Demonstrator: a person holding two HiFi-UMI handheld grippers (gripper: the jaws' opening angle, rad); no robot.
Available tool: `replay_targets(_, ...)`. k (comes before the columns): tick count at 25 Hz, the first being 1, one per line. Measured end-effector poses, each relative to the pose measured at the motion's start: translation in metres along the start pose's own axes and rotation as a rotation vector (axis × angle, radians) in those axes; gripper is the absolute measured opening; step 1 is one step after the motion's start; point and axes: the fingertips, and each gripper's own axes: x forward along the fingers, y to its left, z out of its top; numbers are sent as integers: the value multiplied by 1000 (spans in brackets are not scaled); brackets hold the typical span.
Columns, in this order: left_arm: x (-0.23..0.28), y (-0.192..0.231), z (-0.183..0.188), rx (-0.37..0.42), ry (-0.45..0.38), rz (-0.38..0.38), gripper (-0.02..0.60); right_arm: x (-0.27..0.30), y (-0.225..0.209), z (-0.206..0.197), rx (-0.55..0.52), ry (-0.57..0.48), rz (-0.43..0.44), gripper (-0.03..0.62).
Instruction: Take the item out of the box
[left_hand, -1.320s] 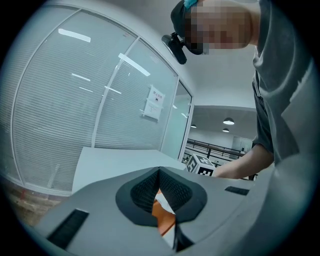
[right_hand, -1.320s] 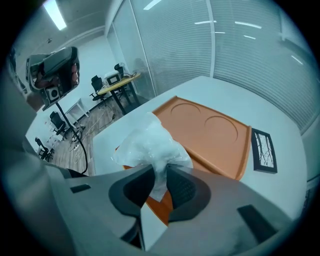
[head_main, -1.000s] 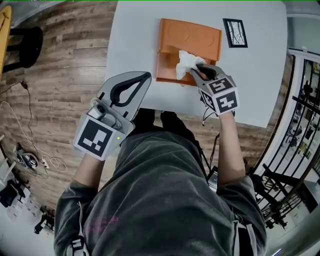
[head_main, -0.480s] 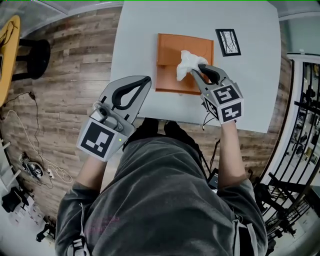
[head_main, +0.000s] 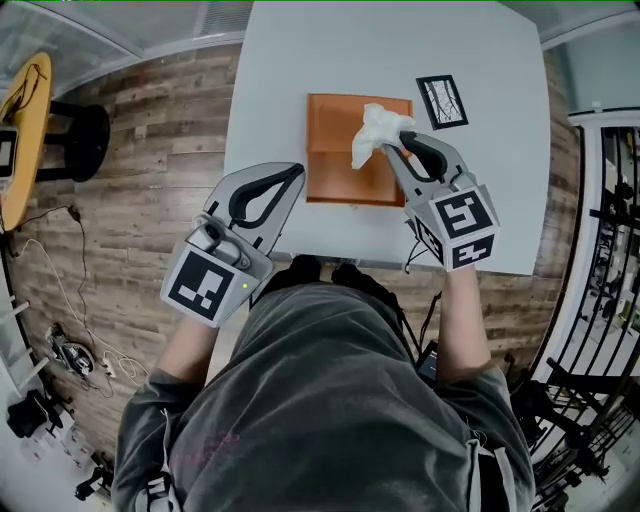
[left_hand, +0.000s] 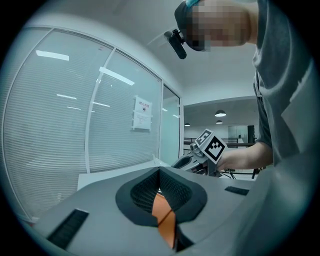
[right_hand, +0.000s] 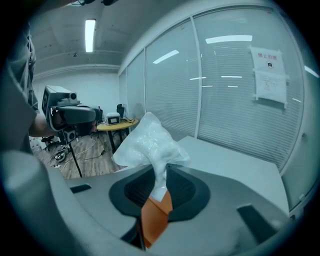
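Observation:
An orange box (head_main: 340, 165) lies flat on the white table (head_main: 500, 200), near its front edge. A crumpled white tissue (head_main: 378, 130) rises over the box's right half, and my right gripper (head_main: 397, 143) is shut on its lower end. In the right gripper view the tissue (right_hand: 149, 142) fans out above the pinching jaws (right_hand: 162, 172), with the box (right_hand: 154, 220) showing below. My left gripper (head_main: 296, 172) hovers off the box's left front corner, shut and holding nothing. Through its jaws in the left gripper view (left_hand: 159, 171) a strip of the box (left_hand: 164, 220) shows.
A small black-framed card (head_main: 441, 102) lies on the table right of the box. Beyond the table's left edge are wood floor, a yellow round table (head_main: 22, 125), a black stool (head_main: 85, 140) and cables (head_main: 70, 345). Black railings (head_main: 600, 300) stand at the right.
My right gripper has lifted a little with the tissue, which now stands higher over the box. The left gripper has kept its place beside the box.

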Motion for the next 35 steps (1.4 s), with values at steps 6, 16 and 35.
replay_targets(6,-4,-3,8,23,-13,12,8,-15,2,21,-11,-73,-8,75)
replay_targets(16,-5,-25,20,42,-30,44,8,-56,1,42,-24,-184,-15,75)
replay_targets(35,-25,-33,29,74,-49,72,8,-100,26,77,-62,-344,-16,75)
